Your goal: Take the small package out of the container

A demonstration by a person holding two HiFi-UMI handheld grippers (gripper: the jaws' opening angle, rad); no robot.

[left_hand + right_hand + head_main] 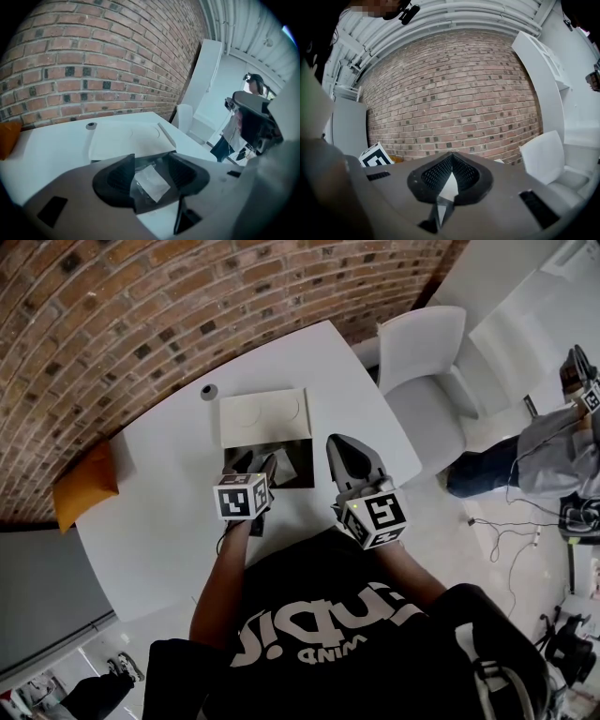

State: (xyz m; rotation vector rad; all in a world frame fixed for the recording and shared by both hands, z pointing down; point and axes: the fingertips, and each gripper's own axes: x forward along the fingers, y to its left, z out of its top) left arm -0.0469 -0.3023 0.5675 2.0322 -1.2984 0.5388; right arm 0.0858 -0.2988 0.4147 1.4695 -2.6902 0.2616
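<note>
The left gripper (pixel 150 161) holds its jaws wide apart above the dark container (pixel 296 465), and the small package (pixel 150 183) lies pale and flat inside it, between them. Only the left gripper view shows the package, as in the head view that gripper covers it. The right gripper (pixel 451 157) has its jaws closed tip to tip on nothing, and the head view puts it just right of the container, over the white table (pixel 159 521)

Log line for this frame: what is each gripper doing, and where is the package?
left gripper: jaws open, over small package | small package: inside dark container | right gripper: jaws shut, empty | grasp: not yet made
</note>
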